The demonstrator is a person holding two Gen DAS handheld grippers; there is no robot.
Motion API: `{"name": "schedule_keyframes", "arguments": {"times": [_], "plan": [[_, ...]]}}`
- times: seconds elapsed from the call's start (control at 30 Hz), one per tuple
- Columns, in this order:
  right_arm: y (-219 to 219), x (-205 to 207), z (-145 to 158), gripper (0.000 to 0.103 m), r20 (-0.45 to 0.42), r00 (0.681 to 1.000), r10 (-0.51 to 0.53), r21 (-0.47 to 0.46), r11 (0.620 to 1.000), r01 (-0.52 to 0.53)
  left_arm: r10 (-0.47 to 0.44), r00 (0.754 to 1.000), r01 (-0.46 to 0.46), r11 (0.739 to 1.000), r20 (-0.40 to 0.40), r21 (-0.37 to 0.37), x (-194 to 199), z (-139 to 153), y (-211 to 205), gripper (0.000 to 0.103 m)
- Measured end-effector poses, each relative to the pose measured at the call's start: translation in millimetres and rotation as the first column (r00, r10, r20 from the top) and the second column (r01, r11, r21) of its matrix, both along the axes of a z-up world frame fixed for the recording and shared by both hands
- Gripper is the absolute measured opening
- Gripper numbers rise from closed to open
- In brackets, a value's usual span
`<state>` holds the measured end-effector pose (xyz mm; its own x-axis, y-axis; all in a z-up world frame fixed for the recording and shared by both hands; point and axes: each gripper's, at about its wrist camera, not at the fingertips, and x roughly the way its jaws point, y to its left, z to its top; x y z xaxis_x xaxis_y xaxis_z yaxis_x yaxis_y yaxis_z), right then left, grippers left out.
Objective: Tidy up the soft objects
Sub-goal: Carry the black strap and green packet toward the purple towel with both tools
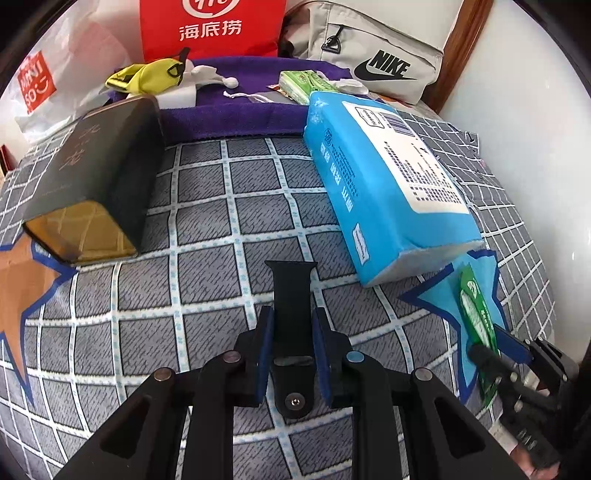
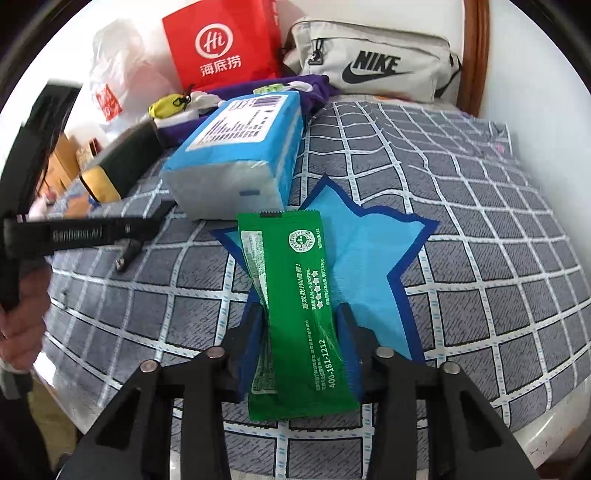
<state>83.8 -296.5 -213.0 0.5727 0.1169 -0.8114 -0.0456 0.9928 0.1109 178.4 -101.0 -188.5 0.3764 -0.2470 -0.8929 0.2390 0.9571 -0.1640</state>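
My left gripper (image 1: 291, 325) is shut on a black watch strap (image 1: 291, 295) and holds it over the grey checked cloth (image 1: 221, 229). My right gripper (image 2: 299, 325) is shut on a green packet (image 2: 295, 295), held over the blue star patch (image 2: 369, 251). The right gripper with the packet also shows in the left wrist view (image 1: 480, 325). A big blue tissue pack (image 1: 388, 184) lies just beyond the star; it also shows in the right wrist view (image 2: 240, 147). Further back on a purple cloth (image 1: 236, 114) lie a yellow pouch (image 1: 147, 74) and a small green tissue pack (image 1: 303, 85).
A dark box with a gold end (image 1: 92, 184) lies at the left, next to an orange star patch (image 1: 18, 288). A red paper bag (image 1: 210, 29), a white plastic bag (image 1: 37, 85) and a grey Nike bag (image 1: 369, 48) stand at the back.
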Motion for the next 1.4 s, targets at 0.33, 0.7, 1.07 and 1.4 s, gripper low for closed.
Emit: {"name": "schedule_keyframes", "arguments": {"times": [0.33, 0.7, 1.07, 1.4], "plan": [[20, -8, 26, 0.033, 0.034, 0.998, 0.051, 0.022, 0.998, -0.052, 0.08, 0.997, -0.081, 0.996, -0.014, -0.044, -26, 10, 51, 0.02], [52, 0, 49, 0.033, 0.063, 0.993, 0.096, 0.019, 0.995, -0.097, 0.195, 0.98, -0.194, 0.98, 0.022, -0.053, -45, 39, 109, 0.02], [56, 15, 87, 0.033, 0.113, 0.989, 0.1, 0.011, 0.995, -0.102, 0.237, 0.968, -0.229, 0.969, 0.083, -0.091, -32, 76, 131, 0.02], [57, 40, 119, 0.033, 0.163, 0.981, 0.102, 0.005, 0.995, -0.104, 0.25, 0.96, -0.235, 0.964, 0.124, -0.126, -4, 106, 133, 0.02]]}}
